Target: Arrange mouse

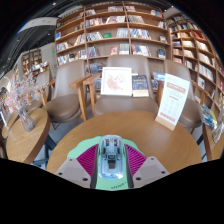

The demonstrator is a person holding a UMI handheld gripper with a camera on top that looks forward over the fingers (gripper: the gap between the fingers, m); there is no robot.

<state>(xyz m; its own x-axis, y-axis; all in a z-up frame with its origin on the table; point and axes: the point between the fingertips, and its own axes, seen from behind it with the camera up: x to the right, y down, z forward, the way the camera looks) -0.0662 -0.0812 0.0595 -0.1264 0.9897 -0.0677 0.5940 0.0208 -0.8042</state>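
Note:
A pale green and grey mouse [111, 160] with a translucent top sits lengthwise between my gripper's [111, 163] two fingers, above the round wooden table [160, 135]. The magenta pads [88, 160] press against both its sides, so the gripper is shut on the mouse. The mouse's rear end reaches back toward the gripper body and its front points toward the far side of the table.
Wooden chairs [70, 105] stand around the table. A second table [115, 88] beyond holds upright display boards and a book. An orange and white sign [172, 100] stands to the right. Bookshelves [120, 30] line the back wall. A vase of flowers [22, 100] is at the left.

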